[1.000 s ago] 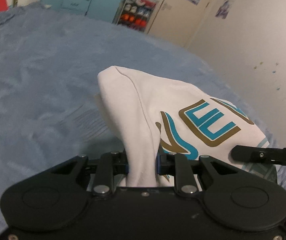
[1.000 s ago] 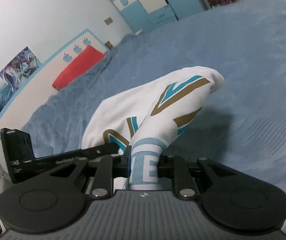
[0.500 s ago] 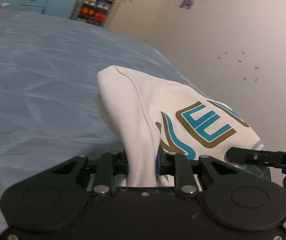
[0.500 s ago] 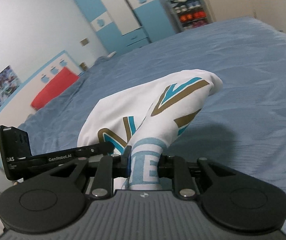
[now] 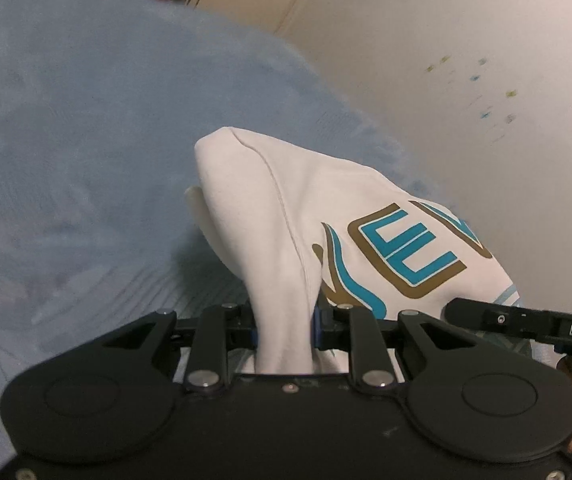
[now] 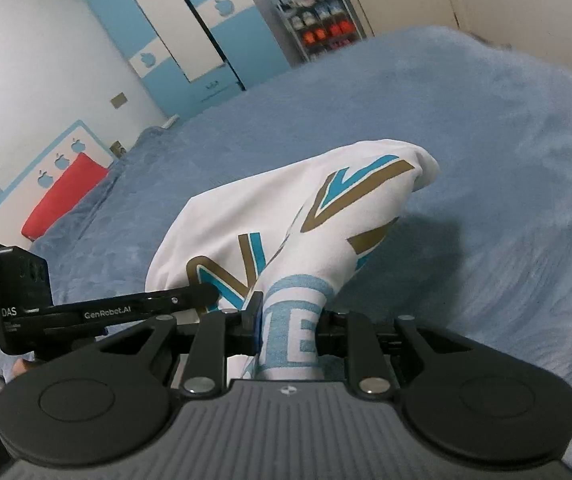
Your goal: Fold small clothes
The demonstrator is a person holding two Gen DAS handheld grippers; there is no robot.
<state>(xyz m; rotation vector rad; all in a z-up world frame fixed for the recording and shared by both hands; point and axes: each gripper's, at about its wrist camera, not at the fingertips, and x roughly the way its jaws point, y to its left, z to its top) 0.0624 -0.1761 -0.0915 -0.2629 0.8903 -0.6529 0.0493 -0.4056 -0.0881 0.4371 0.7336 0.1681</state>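
White cotton, printed in teal and bronze: the small shirt (image 5: pixel 366 232) hangs bunched between my two grippers, above the blue bedspread (image 5: pixel 86 140), with no part of it plainly resting on the bedspread. My left gripper (image 5: pixel 285 328) is clamped on a plain white fold of it; my right gripper (image 6: pixel 288 334) is clamped on a fold carrying pale blue lettering. Each pinch is firm, cloth filling the gap between the jaws.

From both pinches the shirt runs forward and away from me, ending in a rounded hump. Its long axis lies roughly from one gripper across to the other, which sit near each other, side by side. Neither hand is clearly nearer the bedspread.

Judgement: next comes laying it down on the bedspread, far hump touching first, then drawing both pinches back evenly to flatten it.
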